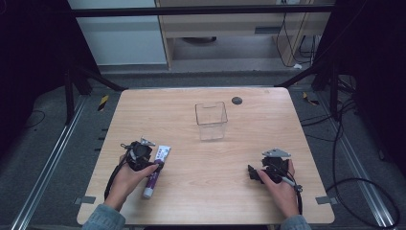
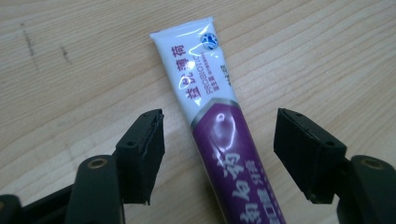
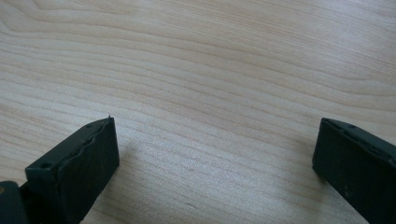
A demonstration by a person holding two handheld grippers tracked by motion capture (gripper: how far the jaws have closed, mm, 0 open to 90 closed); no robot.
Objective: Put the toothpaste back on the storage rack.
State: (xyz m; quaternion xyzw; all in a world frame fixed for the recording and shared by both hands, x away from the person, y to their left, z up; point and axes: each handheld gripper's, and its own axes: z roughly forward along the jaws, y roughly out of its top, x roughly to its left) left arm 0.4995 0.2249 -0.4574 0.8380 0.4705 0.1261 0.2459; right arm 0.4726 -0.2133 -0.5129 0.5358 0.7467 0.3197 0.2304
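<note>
Where jaws gape — tube between, untouched.

The high view looked forward and down from above the near edge at the whole tabletop, while each claw's camera sat close over the wood, the left sharing the tube with it.

one tube, one clear box, two hand-held grippers
</note>
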